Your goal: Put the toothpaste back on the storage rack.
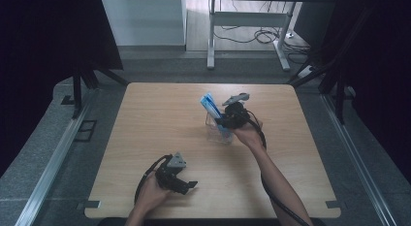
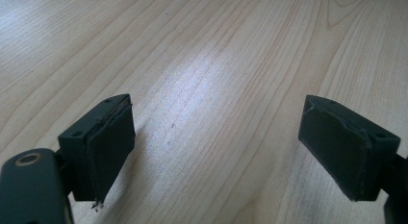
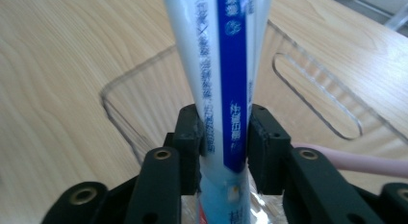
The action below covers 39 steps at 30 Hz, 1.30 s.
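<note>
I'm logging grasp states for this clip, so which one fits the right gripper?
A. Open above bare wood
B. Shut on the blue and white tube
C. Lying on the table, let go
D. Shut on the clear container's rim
B: in the right gripper view the right gripper has both jaws pressed against the blue and white tube, which stands over the clear container.

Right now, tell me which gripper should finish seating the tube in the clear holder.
The right gripper. Its jaws are already shut on the blue and white tube, directly over the clear holder. The left gripper is open, holding nothing, low over bare table well short of the holder.
</note>
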Motion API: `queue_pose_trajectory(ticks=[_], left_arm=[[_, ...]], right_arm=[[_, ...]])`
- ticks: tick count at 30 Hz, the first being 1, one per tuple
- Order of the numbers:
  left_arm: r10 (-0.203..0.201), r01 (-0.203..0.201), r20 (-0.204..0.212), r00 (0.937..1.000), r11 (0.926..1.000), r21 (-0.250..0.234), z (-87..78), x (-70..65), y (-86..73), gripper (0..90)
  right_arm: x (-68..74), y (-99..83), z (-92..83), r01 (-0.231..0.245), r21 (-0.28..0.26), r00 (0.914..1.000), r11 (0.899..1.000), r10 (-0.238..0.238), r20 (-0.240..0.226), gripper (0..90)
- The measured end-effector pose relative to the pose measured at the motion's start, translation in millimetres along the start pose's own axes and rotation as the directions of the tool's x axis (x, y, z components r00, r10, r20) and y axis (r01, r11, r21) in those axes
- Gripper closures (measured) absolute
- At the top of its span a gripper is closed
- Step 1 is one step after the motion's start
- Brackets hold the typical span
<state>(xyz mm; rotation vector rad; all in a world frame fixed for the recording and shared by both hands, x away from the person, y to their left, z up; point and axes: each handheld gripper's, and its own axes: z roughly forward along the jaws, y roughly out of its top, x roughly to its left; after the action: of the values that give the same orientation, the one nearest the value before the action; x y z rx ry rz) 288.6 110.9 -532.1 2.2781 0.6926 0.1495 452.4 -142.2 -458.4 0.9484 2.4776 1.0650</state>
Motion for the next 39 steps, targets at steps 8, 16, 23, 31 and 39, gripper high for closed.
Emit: queue_pose_trajectory(ticks=[8, 16, 23, 31, 39], left_arm=[[0.006, -0.006, 0.000, 1.0000, 1.0000, 0.006, 0.9, -0.2, 0.2, 12.8], [0.010, -0.010, -0.003, 0.9999, 0.9999, 0.009, 0.6, -0.2, 0.3, 12.8], [0.009, -0.009, 0.000, 1.0000, 0.9999, 0.006, 0.3, 0.3, 0.5, 12.8], [0.009, -0.009, 0.002, 1.0000, 0.9999, 0.007, 0.8, 0.5, 0.4, 12.8], [0.002, -0.002, 0.002, 1.0000, 1.0000, 0.004, 1.4, 0.4, 0.0, 12.8]], right_arm=[[-1.3, -0.3, -1.3, -0.011, -0.011, 0.9999, 1.000, 0.011, -0.007, 66.0], [0.6, 2.1, -4.8, -0.005, -0.039, 1.0000, 0.999, 0.005, 0.005, 53.3], [3.2, 7.1, -12.0, -0.006, -0.058, 0.9998, 0.998, 0.005, -0.021, 43.3], [7.8, 11.0, -20.1, 0.023, -0.068, 0.9997, 0.997, -0.024, -0.005, 35.9], [8.3, 10.5, -29.3, 0.033, -0.072, 0.9993, 0.997, -0.034, -0.012, 24.7]])
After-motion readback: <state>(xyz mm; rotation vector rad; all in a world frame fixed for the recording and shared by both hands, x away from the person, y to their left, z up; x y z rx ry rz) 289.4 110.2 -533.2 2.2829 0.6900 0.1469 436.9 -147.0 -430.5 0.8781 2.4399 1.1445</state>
